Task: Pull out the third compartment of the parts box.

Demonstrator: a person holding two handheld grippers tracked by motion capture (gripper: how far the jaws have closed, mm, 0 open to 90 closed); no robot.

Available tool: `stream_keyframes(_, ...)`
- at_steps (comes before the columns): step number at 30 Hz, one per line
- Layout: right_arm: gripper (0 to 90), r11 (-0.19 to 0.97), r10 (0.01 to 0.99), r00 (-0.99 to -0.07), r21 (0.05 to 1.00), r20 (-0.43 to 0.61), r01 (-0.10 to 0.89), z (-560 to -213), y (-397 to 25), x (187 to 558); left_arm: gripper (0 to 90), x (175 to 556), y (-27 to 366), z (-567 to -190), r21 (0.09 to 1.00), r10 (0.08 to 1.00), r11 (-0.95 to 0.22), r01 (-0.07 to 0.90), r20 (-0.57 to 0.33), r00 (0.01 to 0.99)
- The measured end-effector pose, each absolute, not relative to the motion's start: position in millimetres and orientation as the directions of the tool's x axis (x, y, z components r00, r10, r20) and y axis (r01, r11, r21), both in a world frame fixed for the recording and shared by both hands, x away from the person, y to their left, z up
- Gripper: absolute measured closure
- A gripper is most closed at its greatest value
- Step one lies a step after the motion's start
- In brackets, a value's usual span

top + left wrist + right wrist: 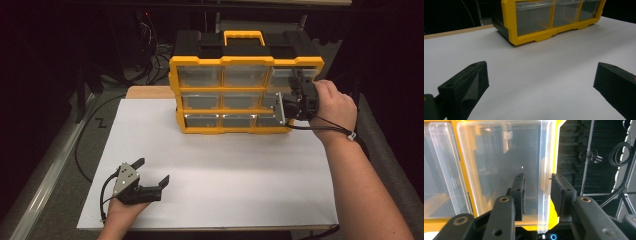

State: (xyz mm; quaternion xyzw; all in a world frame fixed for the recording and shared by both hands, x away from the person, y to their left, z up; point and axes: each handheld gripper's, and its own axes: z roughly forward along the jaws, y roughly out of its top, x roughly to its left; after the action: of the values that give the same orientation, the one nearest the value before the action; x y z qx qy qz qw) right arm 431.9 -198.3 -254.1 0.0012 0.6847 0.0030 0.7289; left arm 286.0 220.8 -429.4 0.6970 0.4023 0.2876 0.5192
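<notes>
A yellow organizer [225,60] with a black body and clear drawers stands at the back of the white table [210,170]. My right gripper [296,97] is at its right column, held by a hand from the right. In the right gripper view the right gripper [537,180] has its two pads on either side of the front lip of a clear drawer [499,157], shut on it. My left gripper [152,170] rests at the near left of the table, open, with nothing between its fingers. The left gripper view looks between the spread fingertips of the left gripper [541,66] to the organizer's [534,37] bottom row.
A yellow carry handle [243,36] tops the organizer. A wooden board edge [147,92] shows behind the white surface at the left. Cables [82,145] lie on the floor at the left. Dark stands and coiled cable [619,150] are beyond the organizer.
</notes>
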Motion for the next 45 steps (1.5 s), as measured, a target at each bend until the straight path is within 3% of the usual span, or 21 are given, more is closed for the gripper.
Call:
stream_keyframes(1, 71.4, 1.000, 0.006, 0.062, 0.006, -0.998, -0.003, -254.1, -198.3, 431.9, 0.7, 286.1, 221.0, -429.4, 0.955, 0.859, -0.139, 0.262, -0.015, 0.511)
stream_keyframes(3, 79.8, 1.000, 0.030, 0.086, 0.030, -0.996, -0.008, -253.0, -198.8, 431.1, 0.7, 286.2, 220.9, -429.5, 0.955, 0.859, -0.139, 0.262, -0.015, 0.512)
stream_keyframes(6, 80.8, 1.000, 0.016, 0.095, 0.016, -0.995, 0.003, -254.1, -198.4, 430.3, 0.7, 286.0, 220.5, -429.5, 0.955, 0.859, -0.138, 0.261, -0.016, 0.512)
stream_keyframes(45, 81.0, 0.998, 0.011, 0.149, 0.003, -0.989, -0.055, -265.2, -203.3, 369.8, 0.8, 286.5, 220.6, -428.3, 0.960, 0.855, -0.123, 0.253, -0.027, 0.518)
